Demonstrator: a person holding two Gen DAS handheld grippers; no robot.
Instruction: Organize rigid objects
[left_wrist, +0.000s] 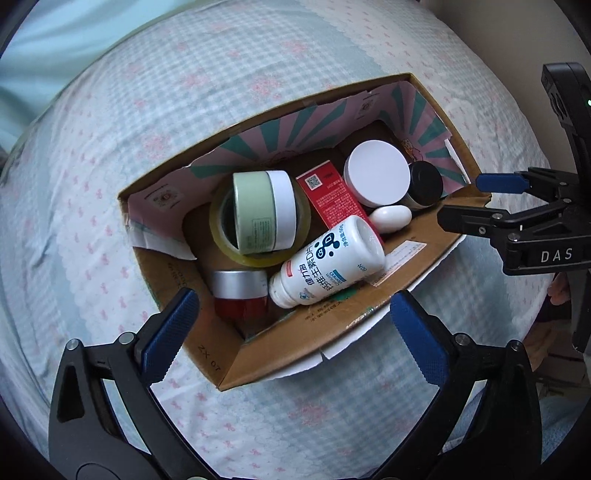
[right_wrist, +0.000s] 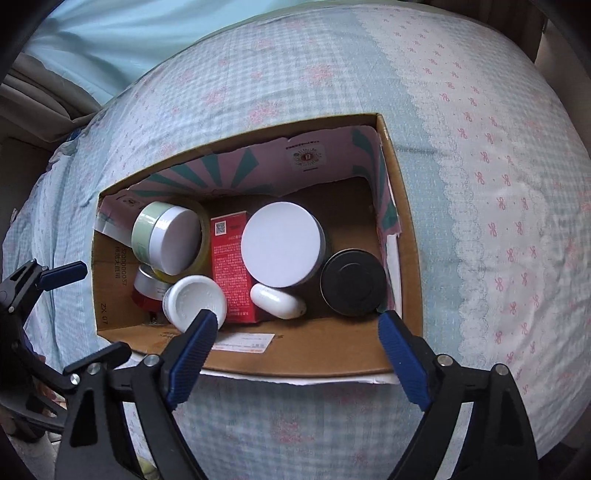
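From the left wrist view, the left tool (left_wrist: 290, 319) hung almost straight down over the near end of the cardboard box (left_wrist: 436, 225) on the bed (left_wrist: 110, 110), its blue pads spread wide with nothing between them. Below it a white vitamin bottle (left_wrist: 328, 264) lay on its side, leaning on a red carton (left_wrist: 332, 201), beside a silver-lidded red jar (left_wrist: 240, 291) and a green jar (left_wrist: 264, 214) resting in a tape roll (left_wrist: 221, 218). I judged this the release step, the items being already in the box.

From the right wrist view, the right tool (right_wrist: 297, 341) tilted steeply down over the box's near wall, also gaping and empty. A black-lidded jar (right_wrist: 352, 282), a white-lidded jar (right_wrist: 280, 243) and a white oval case (right_wrist: 277, 301) sat just beyond. The bed around the box looked bare, so the next move probably called for lifting both tools clear.
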